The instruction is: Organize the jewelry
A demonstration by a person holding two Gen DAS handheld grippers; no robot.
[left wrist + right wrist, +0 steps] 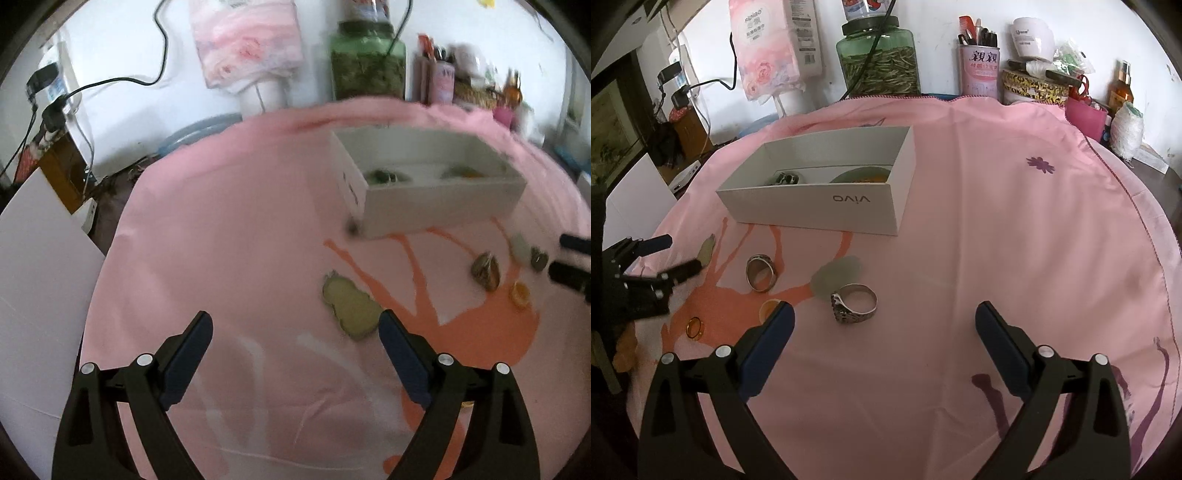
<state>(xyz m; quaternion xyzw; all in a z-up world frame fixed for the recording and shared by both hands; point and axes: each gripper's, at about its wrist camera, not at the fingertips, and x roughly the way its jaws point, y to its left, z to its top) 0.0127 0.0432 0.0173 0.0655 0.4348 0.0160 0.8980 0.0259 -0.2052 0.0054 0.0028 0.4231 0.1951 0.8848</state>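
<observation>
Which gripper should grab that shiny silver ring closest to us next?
Probably the right gripper. Its jaws stand open and empty, and the silver ring lies just ahead between its fingers. The left gripper, also open, sits nearer the pale green pendant.
</observation>
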